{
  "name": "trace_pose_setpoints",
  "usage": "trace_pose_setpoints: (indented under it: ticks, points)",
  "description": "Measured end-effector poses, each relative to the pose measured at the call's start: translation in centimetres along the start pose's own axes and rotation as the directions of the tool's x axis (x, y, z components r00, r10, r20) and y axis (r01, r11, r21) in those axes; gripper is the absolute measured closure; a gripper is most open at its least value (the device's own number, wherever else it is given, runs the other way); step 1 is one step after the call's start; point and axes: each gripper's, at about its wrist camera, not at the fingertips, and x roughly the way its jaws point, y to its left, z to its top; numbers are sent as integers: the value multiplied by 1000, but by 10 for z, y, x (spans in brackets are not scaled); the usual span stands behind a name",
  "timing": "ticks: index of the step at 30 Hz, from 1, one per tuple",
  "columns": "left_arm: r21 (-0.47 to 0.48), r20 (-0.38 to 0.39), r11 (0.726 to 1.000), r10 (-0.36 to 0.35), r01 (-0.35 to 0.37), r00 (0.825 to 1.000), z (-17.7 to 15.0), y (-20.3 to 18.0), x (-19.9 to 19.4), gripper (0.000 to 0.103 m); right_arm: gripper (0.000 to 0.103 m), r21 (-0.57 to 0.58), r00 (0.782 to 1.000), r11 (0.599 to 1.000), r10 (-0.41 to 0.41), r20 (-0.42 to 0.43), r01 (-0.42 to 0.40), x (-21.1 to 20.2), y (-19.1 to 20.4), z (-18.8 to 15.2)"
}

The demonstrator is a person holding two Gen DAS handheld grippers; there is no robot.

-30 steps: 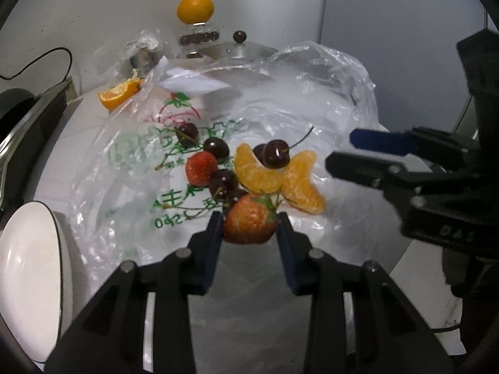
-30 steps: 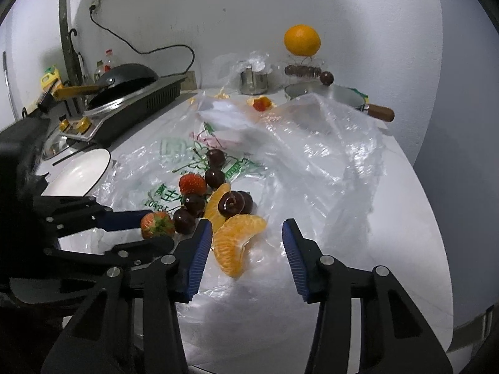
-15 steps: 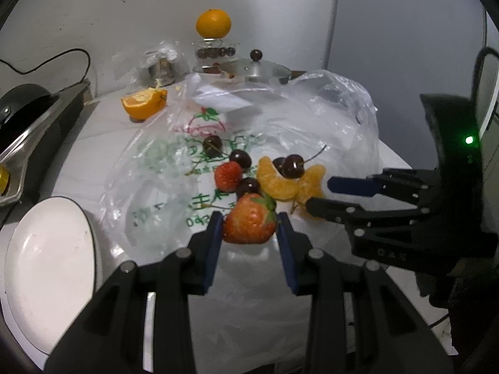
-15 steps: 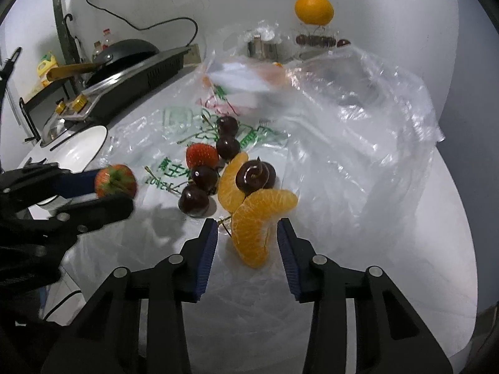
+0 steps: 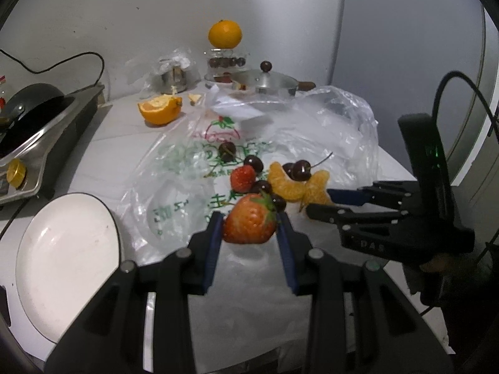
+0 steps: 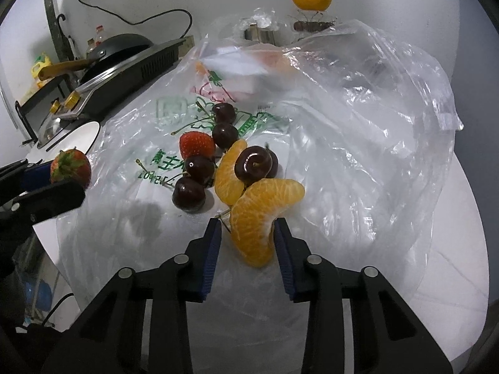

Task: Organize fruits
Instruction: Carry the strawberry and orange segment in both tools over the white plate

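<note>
- Two grippers in play; left gripper (image 5: 250, 222) pinches a large strawberry (image 5: 249, 220) between its blue pads, held clear of the plastic bag (image 5: 174, 193)
- right gripper (image 6: 248, 229) has just been closing; jaws narrow around the near orange segment (image 6: 260, 215); right pad looks to touch it, a sliver of gap shows at the left pad, so firm contact can't be confirmed; segment lies on the bag
- white plate (image 5: 62, 258) sits left of and beside the left gripper; nothing in it
- lidded steel pot (image 5: 268, 82) far ahead of the left gripper, by the wall; contents hidden
- glass jar (image 5: 225, 62) just left of the pot, dark fruit inside, a whole orange (image 5: 225, 34) resting on top
- remaining fruit spread on the bag just ahead of the right gripper's tips: second orange segment (image 6: 229, 174) touching the near one; cherries (image 6: 252, 163) clustered around it; small strawberry (image 6: 196, 145) ahead and to the left
- half orange (image 5: 160, 110) far ahead-left of the left gripper, off the bag
- from the right wrist view, the held strawberry is well off to the left, apart from the pile
</note>
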Motion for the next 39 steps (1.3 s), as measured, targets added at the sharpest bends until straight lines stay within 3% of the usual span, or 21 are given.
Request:
trace_pose_setpoints:
  ticks: [9,16,22,39]
  points:
    - [-2,21,1000,12,-12,1000,-3,2,-13,67,66,113,996,990,84,24,-86,-5,-20,7]
    - [-14,38,999,31,-31,999,-4,8,-24,67,66,204,992,971,129,-4,-125,5,-27,9]
    - [-22,47,999,43,-42,998,-5,13,-30,67,75,200,993,973,122,-6,-118,6,-26,11]
    - [-35,87,998,49,-46,995,-14,17,-52,67,76,129,982,983,111,154,-132,-52,-4,14]
